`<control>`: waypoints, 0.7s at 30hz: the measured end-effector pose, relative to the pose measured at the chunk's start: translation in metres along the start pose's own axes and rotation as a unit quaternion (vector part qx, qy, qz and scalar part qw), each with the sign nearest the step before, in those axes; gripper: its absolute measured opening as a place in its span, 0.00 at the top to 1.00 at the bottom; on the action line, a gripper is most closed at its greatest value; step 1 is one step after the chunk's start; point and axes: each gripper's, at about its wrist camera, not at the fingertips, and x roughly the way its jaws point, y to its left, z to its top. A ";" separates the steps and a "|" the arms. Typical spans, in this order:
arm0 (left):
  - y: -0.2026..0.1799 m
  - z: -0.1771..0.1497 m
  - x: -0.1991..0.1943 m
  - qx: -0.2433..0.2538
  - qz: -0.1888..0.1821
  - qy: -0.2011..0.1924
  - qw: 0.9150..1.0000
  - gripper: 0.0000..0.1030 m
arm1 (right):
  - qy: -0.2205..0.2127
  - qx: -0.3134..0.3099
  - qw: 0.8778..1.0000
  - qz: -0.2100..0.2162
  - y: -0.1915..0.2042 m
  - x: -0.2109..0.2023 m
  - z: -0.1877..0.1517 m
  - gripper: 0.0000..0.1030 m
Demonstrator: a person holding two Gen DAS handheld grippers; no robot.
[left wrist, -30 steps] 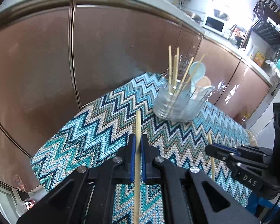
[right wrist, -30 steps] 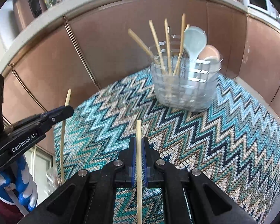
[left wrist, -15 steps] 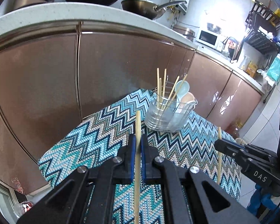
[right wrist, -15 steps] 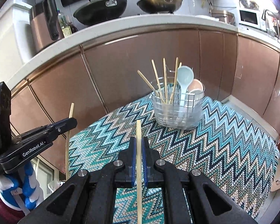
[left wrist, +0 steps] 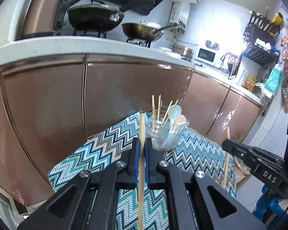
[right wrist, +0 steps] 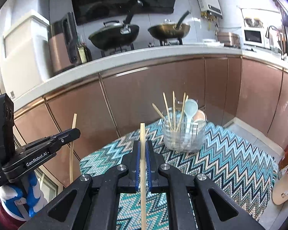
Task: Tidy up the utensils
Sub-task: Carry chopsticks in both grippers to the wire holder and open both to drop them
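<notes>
Left gripper point(left wrist: 142, 149) clenched on one chopstick point(left wrist: 141, 153); right gripper point(right wrist: 142, 153) clenched on a second chopstick point(right wrist: 142, 163). Both sticks upright, held near mid-length, above the zigzag tabletop point(right wrist: 230, 163).

Judged light, stiff, smooth; likely to pivot in the jaws.

Clear holder point(right wrist: 184, 136), far right: about four or five chopsticks, two or three spoons.

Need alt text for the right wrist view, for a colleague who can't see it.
The right tool is shut on an upright chopstick above a zigzag cloth. Ahead stands a clear holder with chopsticks and spoons; the left tool, at left, grips another chopstick.
</notes>
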 end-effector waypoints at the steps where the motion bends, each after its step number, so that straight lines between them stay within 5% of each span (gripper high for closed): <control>1: 0.000 0.004 -0.005 0.000 -0.005 -0.006 1.000 0.95 | -0.007 -0.002 1.000 0.000 0.002 -0.005 0.003 0.94; 10: 0.002 0.042 -0.033 -0.008 -0.046 -0.062 0.997 0.95 | -0.072 -0.017 0.997 0.008 0.008 -0.031 0.036 0.94; 21: -0.011 0.097 -0.003 -0.023 -0.094 -0.101 0.990 0.95 | -0.155 -0.024 0.987 0.018 -0.010 -0.021 0.075 0.94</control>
